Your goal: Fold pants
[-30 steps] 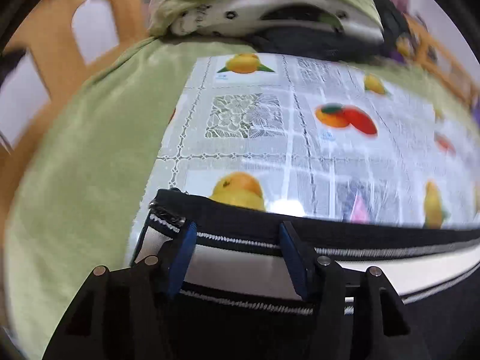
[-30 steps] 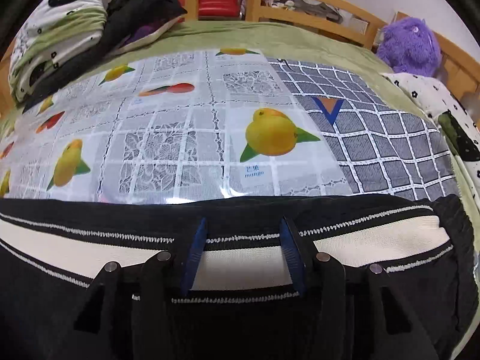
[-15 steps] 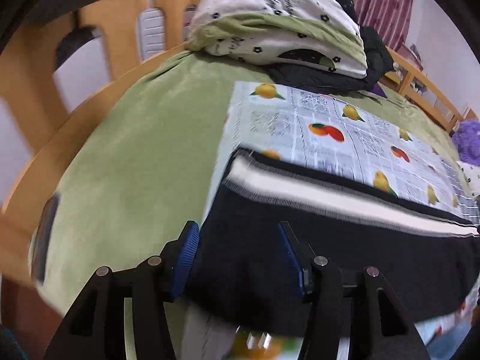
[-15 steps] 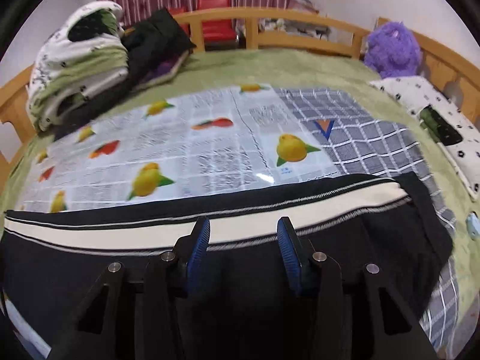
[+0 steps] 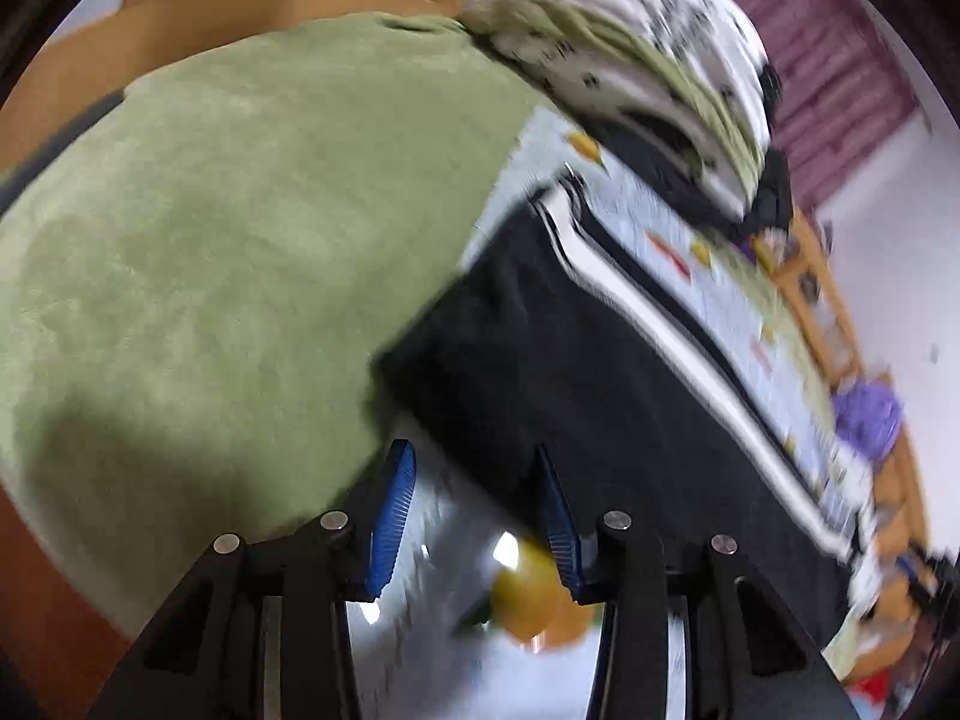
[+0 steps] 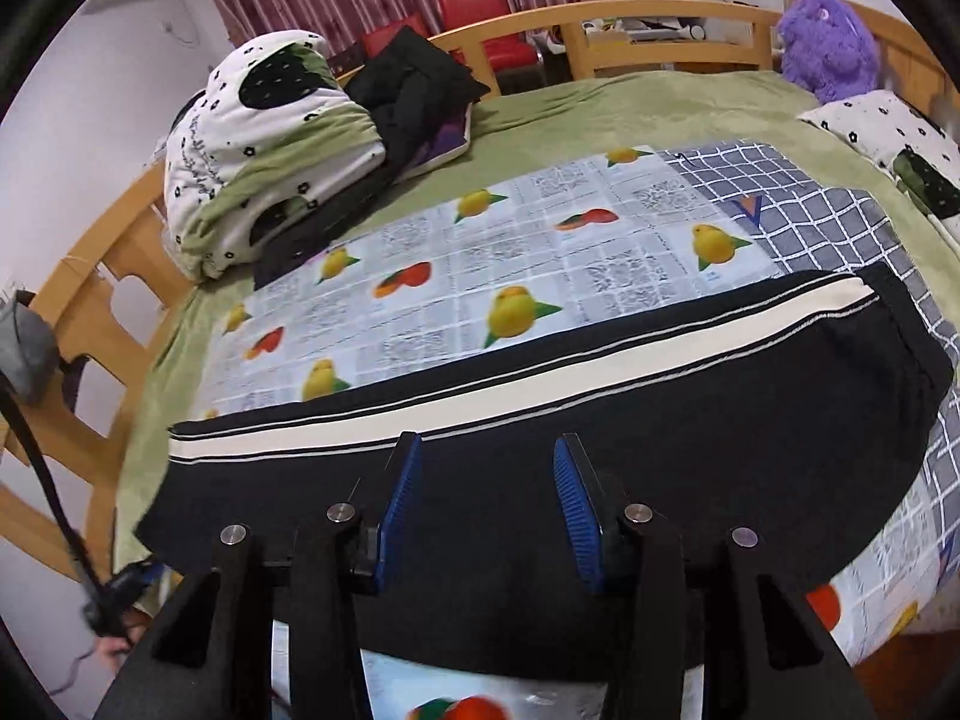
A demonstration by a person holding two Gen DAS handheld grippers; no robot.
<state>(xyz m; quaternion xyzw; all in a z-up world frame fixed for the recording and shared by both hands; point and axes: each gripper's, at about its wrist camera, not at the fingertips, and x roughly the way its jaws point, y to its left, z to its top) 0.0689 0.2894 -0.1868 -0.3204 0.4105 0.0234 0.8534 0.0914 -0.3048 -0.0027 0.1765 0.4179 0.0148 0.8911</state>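
Note:
The black pants (image 6: 660, 420), with a white side stripe along their far edge, lie flat and folded lengthwise across the fruit-print sheet (image 6: 480, 258) on the bed. My right gripper (image 6: 486, 480) hovers open above the middle of the pants and holds nothing. In the blurred, tilted left wrist view, my left gripper (image 5: 474, 510) is at the left end of the pants (image 5: 570, 372). Its jaws are closing with nothing between them. Only the fruit-print sheet (image 5: 456, 546) shows between the pads, and the pants' near edge lies just past the fingertips.
A folded quilt (image 6: 264, 150) and a black garment (image 6: 414, 96) are piled at the far left. A purple plush toy (image 6: 828, 42) and a spotted pillow (image 6: 888, 138) lie far right. A grey checked cloth (image 6: 810, 210) underlies the pants' right end. A wooden rail (image 6: 600, 30) rings the green bed.
Both grippers have drawn back from the pants' striped edge, which now lies flat. The right one has risen. The left one has swung to the pants' left end and rolled.

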